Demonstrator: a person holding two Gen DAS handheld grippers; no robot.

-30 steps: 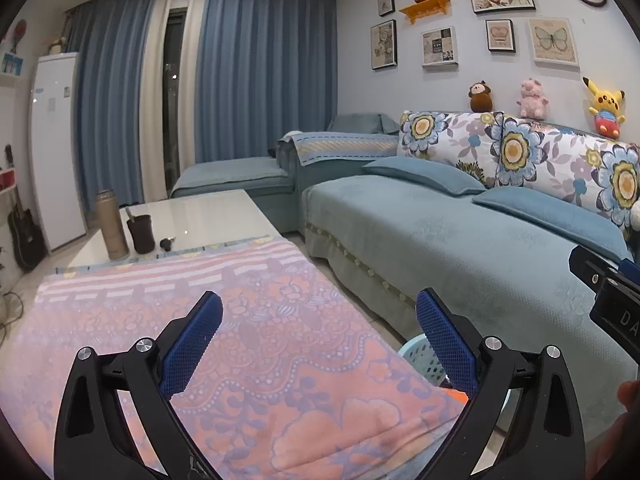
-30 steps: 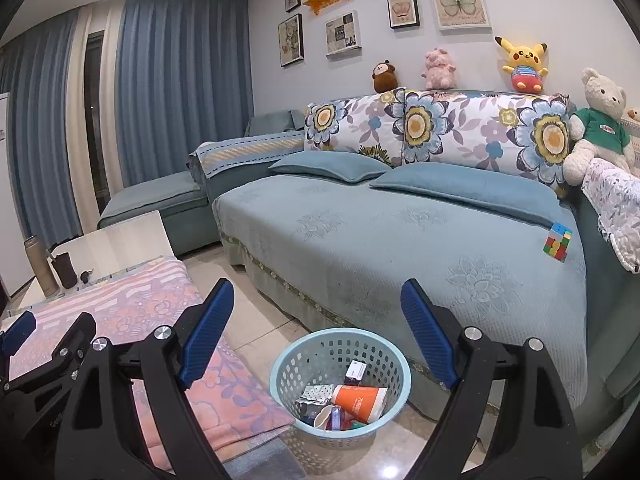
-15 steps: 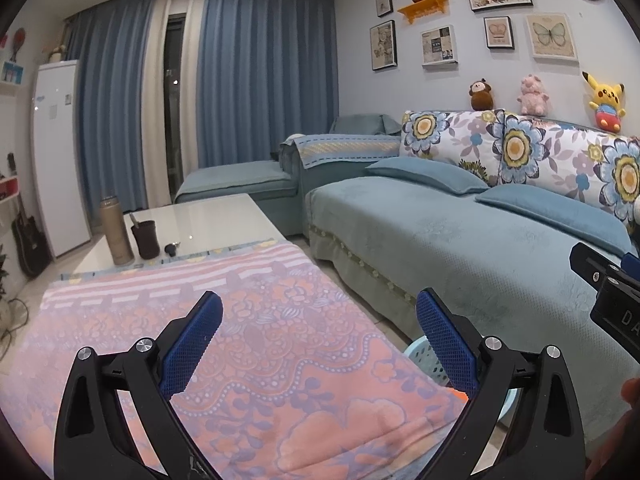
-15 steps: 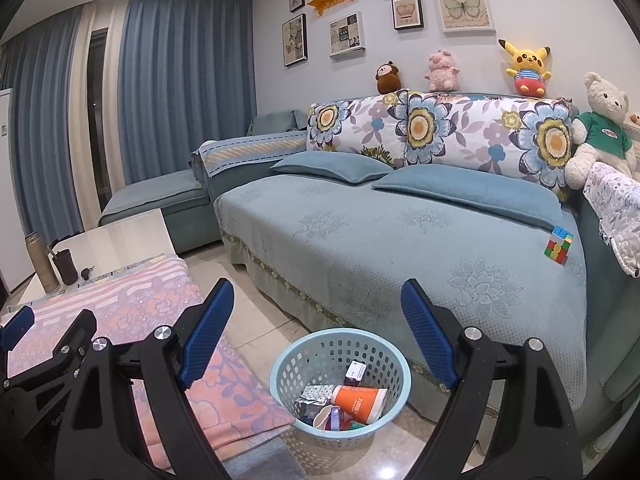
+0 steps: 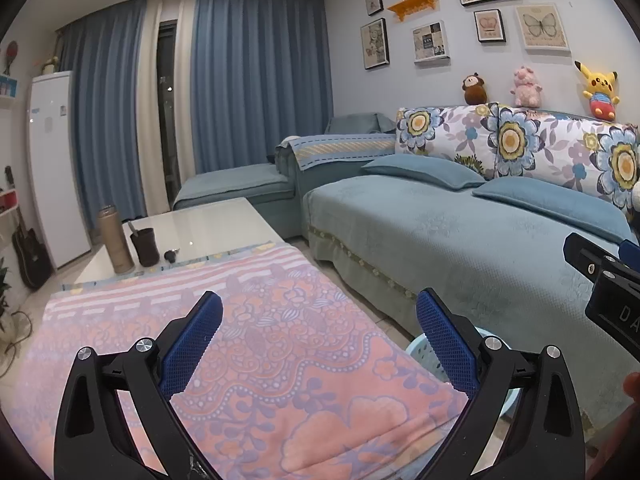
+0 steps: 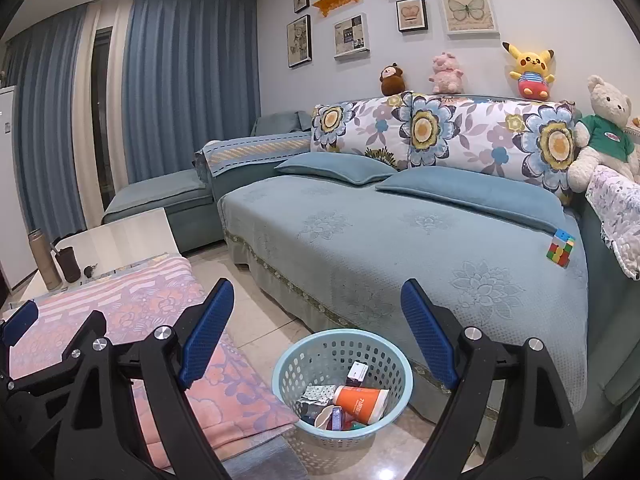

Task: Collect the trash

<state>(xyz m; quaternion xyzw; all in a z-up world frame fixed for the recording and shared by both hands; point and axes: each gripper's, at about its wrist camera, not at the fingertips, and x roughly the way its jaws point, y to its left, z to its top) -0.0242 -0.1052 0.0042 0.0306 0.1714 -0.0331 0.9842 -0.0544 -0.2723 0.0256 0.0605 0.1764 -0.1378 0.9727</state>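
Both grippers are standing wide apart with nothing between the blue pads. In its own view the right gripper (image 6: 316, 312) is hanging over the floor, and the basket (image 6: 304, 354) is sitting just below and ahead of it, between the pink cloth (image 6: 132, 300) on its left and the sofa (image 6: 420, 240) on its right. Only this view is showing into the basket: an orange cup (image 6: 362, 400) is lying on its side among wrappers and a small white box. It is also showing a cube (image 6: 561, 249) on the sofa seat, far to the gripper's right, and the left gripper's black frame at its left edge.

From its own camera the left gripper (image 5: 316, 320) is hovering over the cloth-covered desk (image 5: 208, 224). Here the basket (image 5: 418, 350) is showing only as a sliver of rim behind the right finger, its contents hidden. Ahead and left, a flask (image 5: 115, 240), a dark cup (image 5: 146, 246) and keys are standing out more clearly on the bare desk. At the far right, the right gripper (image 5: 608, 280) is poking into view.
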